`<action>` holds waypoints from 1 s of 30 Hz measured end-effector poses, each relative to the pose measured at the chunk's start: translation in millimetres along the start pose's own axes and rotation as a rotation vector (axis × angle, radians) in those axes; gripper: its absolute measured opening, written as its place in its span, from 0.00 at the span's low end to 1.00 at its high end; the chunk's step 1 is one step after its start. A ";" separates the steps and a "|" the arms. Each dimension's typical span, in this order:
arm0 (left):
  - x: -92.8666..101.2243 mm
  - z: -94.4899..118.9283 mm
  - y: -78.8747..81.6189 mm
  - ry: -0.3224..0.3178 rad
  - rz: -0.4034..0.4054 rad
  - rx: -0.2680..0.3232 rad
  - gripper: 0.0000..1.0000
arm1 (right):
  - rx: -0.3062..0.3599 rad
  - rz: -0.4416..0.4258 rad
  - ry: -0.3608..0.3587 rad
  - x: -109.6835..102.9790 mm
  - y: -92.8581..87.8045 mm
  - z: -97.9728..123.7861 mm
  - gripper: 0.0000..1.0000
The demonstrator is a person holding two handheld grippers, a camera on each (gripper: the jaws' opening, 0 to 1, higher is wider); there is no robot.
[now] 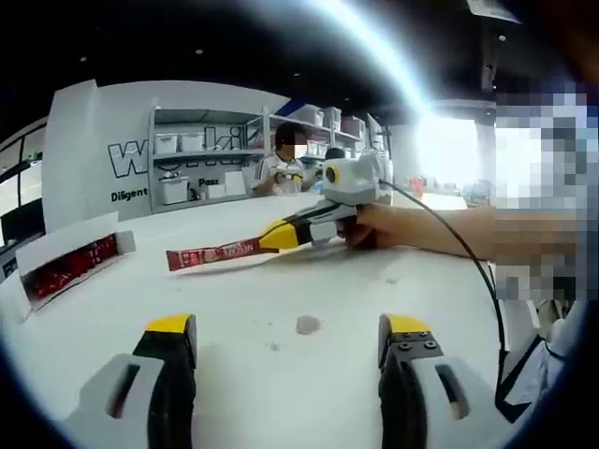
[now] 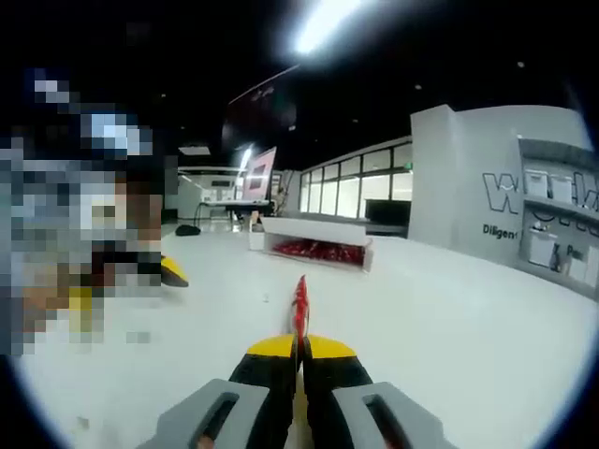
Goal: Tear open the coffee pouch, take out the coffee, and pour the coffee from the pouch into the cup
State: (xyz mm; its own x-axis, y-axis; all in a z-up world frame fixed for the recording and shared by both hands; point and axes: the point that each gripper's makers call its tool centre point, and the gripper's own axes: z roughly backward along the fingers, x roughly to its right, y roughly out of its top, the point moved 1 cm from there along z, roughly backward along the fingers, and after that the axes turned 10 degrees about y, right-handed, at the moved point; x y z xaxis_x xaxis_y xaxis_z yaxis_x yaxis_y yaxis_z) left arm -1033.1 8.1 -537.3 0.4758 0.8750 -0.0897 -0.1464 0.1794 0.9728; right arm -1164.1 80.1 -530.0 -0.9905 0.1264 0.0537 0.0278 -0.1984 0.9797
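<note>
Between the right gripper (image 2: 300, 354) fingers, coffee pouch (image 2: 299, 309) points straight ahead.

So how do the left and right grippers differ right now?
The left gripper is open, its jaws set wide apart with nothing between them; the right gripper is shut on the red coffee pouch. The left gripper is over bare white table; the right is held by a hand across the table. Both have yellow-tipped black jaws.
</note>
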 end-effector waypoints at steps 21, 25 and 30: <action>-0.1 4.0 8.9 -0.023 0.056 0.056 0.69 | 0.130 -0.004 0.183 -35.4 20.7 5.8 0.04; -1.4 4.8 11.7 -0.025 0.068 0.072 0.69 | 0.164 -0.028 0.238 -41.7 25.4 8.3 0.04; -1.5 4.4 12.0 -0.025 0.074 0.072 0.68 | 0.184 -0.049 0.304 -50.0 27.9 10.7 0.04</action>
State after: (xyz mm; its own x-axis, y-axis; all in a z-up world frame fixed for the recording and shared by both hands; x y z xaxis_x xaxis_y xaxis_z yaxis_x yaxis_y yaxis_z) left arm -1031.8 6.9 -524.5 0.4875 0.8730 -0.0122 -0.1195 0.0806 0.9896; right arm -1112.3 78.6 -503.2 -0.9852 -0.1690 -0.0268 -0.0242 -0.0170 0.9996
